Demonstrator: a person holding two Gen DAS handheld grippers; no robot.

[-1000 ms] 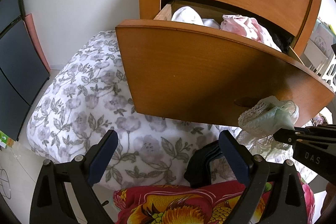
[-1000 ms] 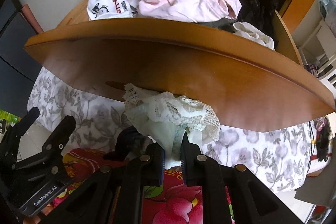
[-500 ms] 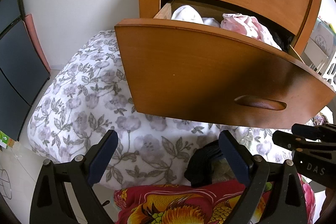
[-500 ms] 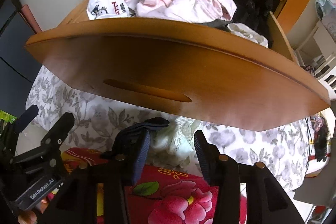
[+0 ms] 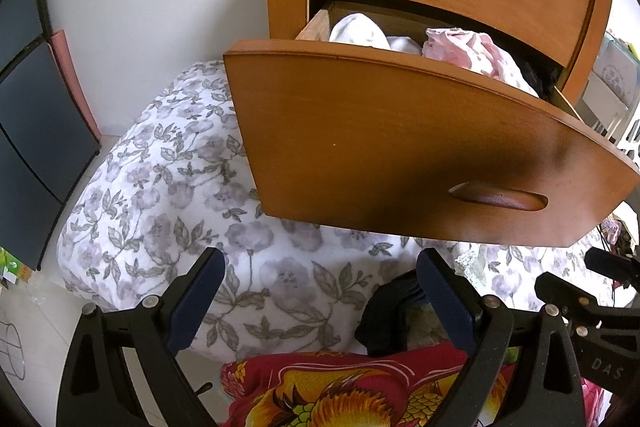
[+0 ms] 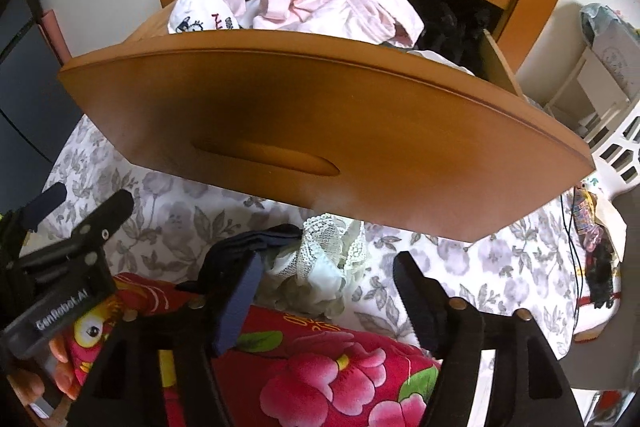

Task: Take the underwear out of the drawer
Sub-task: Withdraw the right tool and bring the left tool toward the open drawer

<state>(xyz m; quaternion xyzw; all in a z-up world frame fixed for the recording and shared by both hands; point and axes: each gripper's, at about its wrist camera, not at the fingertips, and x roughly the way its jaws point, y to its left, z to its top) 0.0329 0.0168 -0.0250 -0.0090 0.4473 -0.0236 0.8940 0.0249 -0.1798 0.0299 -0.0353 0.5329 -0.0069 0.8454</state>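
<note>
Just beyond the right gripper (image 6: 326,291), whose fingers (image 6: 240,291) are opening with nothing pressed between them, the pale lace underwear (image 6: 320,263) lies released on the floral bed (image 6: 168,223), touching a dark garment (image 6: 256,239) and the edge of a red flowered blanket (image 6: 320,363). Above the fingers the drawer (image 6: 320,107) stands pulled out, with pink clothes (image 6: 332,3) and a white printed piece (image 6: 200,13) heaped inside. The left gripper (image 5: 316,301) hangs spread wide and empty over the bed, below the drawer front. By the look of it, 1 piece is out and the drop-off step is finishing. The next move likely calls for lifting the right fingers over the drawer's front edge and pinching another soft piece.
</note>
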